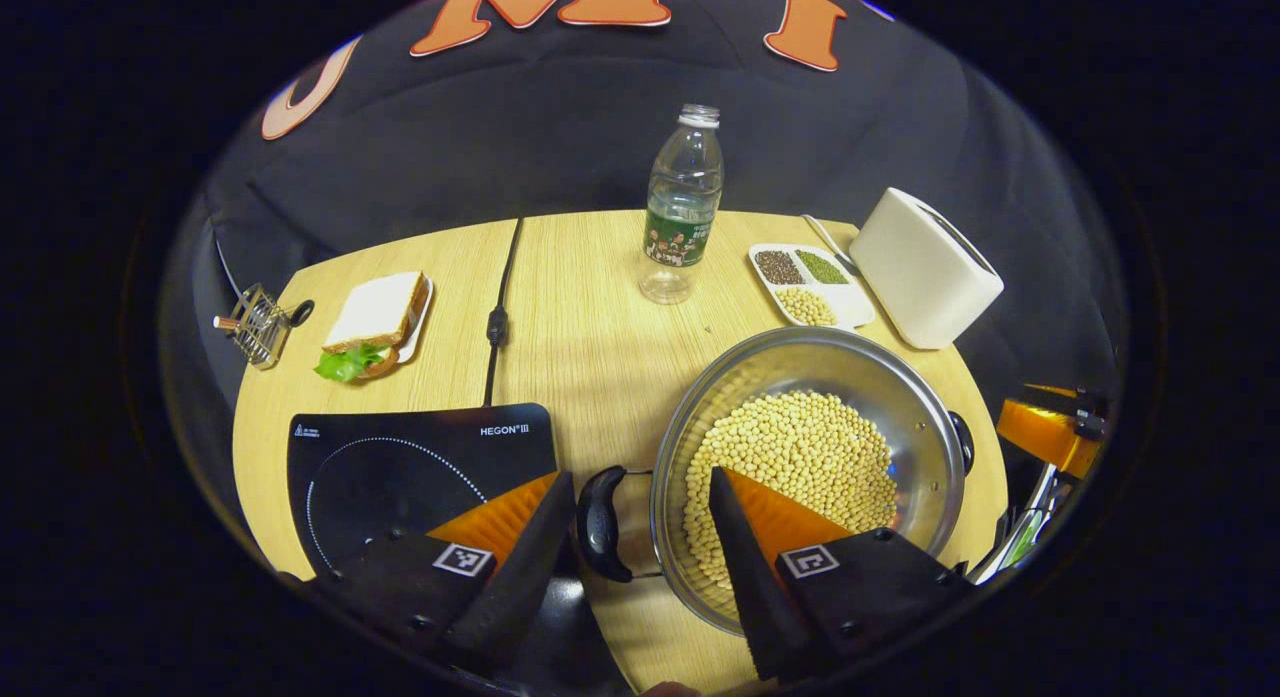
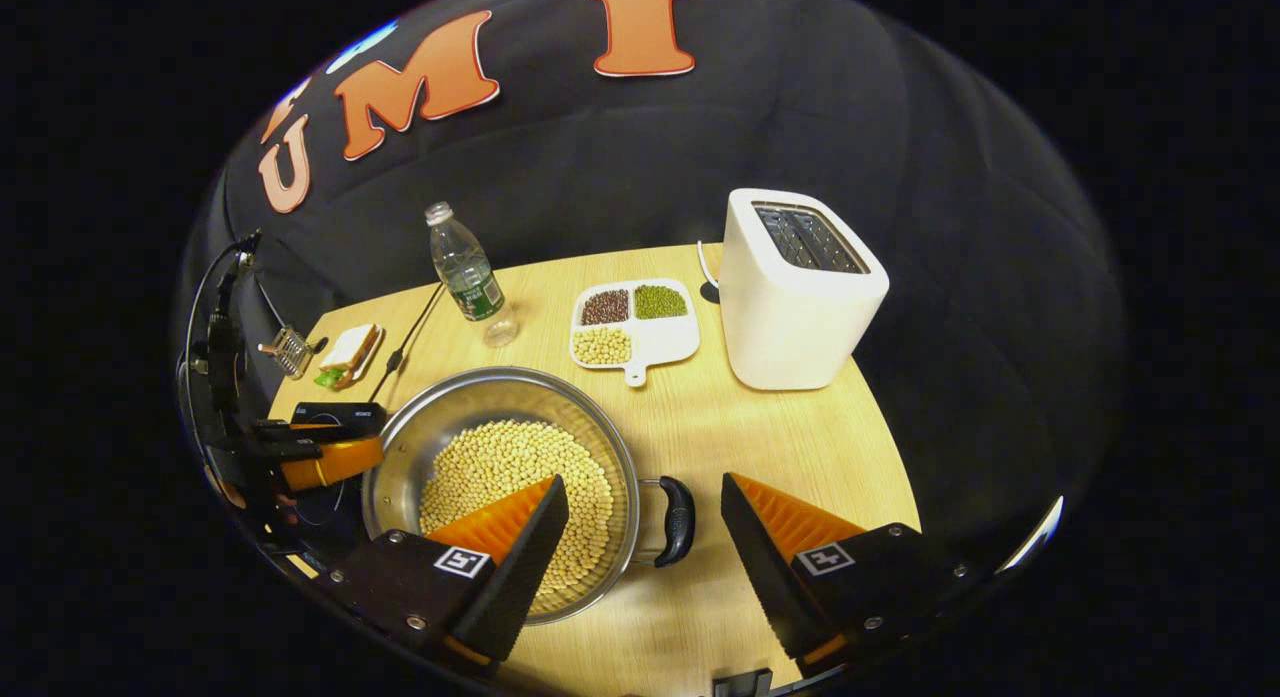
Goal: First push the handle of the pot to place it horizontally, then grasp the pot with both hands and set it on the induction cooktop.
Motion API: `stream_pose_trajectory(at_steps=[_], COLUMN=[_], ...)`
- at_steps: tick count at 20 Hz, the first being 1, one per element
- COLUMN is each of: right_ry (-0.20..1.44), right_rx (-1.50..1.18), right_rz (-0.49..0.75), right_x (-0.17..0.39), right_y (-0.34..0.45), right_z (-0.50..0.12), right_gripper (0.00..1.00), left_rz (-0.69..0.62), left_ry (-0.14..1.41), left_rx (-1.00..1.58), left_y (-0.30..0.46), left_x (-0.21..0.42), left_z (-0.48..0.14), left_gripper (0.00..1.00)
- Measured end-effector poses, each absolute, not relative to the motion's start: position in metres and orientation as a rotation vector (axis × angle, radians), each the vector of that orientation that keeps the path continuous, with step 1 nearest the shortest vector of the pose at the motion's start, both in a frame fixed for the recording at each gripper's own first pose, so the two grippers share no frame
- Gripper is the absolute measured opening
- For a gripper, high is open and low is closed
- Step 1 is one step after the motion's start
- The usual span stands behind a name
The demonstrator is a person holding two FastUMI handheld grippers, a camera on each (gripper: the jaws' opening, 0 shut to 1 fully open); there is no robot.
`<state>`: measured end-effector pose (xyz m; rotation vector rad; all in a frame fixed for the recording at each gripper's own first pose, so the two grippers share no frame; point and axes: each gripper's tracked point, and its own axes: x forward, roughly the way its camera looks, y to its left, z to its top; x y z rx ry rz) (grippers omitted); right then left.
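Left fingers: the left gripper point(image 1: 640, 522) stands wide open, its two fingers straddling the pot's near side handle point(image 1: 601, 523); nothing is held
Right fingers: the right gripper point(image 2: 645, 532) is wide open as well, its fingers either side of the pot's other side handle point(image 2: 677, 520), not pressing on it
Pot: the steel pot point(image 1: 810, 362) sits on the counter point(image 1: 590, 317), full of yellow beans point(image 1: 800, 447), just beside the cooktop and not on it
Cooktop: the black induction cooktop point(image 1: 400, 457) lies on the counter's corner, next to the pot on its left-handle side
Stage: both handles look level, so I judge the next step is closing both grippers and lifting
Risk, slip: the handles are smooth and rounded; a shallow or off-centre pinch could let one side drop
Risk, spill: the pot is loaded, so an uneven lift by the two hands would tip it and scatter beans
Risk, edge: the pot sits close to the counter's near edge
Around: a water bottle point(image 1: 683, 202), a divided dish point(image 1: 812, 285) of grains, a white toaster point(image 1: 925, 267), a sandwich point(image 1: 375, 317) on a plate, a small wire rack point(image 1: 258, 324)
In the way: the cooktop's cable point(image 1: 497, 317) runs behind it; the short path from pot to cooktop looks free
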<state>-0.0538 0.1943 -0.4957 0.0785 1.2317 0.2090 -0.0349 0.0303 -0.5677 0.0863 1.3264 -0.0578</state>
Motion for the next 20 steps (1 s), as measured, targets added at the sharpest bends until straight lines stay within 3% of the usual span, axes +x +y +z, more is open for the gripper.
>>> stream_pose_trajectory(at_steps=[4, 11, 20], right_ry=[1.287, 1.411, 1.513], right_rx=[0.055, 0.062, 0.027], right_rz=[0.208, 0.228, 0.176], right_x=[-0.059, -0.076, -0.097], right_y=[0.193, 0.204, 0.193], right_z=[-0.520, -0.554, -0.580], right_gripper=[0.95, 0.92, 0.71], left_rz=[-0.039, -0.039, 0.005], left_ry=[1.370, 1.408, 1.433], left_rx=[0.043, -0.015, 0.013], left_y=[0.032, 0.030, 0.028], left_x=[-0.042, -0.050, -0.056], left_z=[-0.585, -0.600, -0.614], left_gripper=[0.93, 0.87, 0.75])
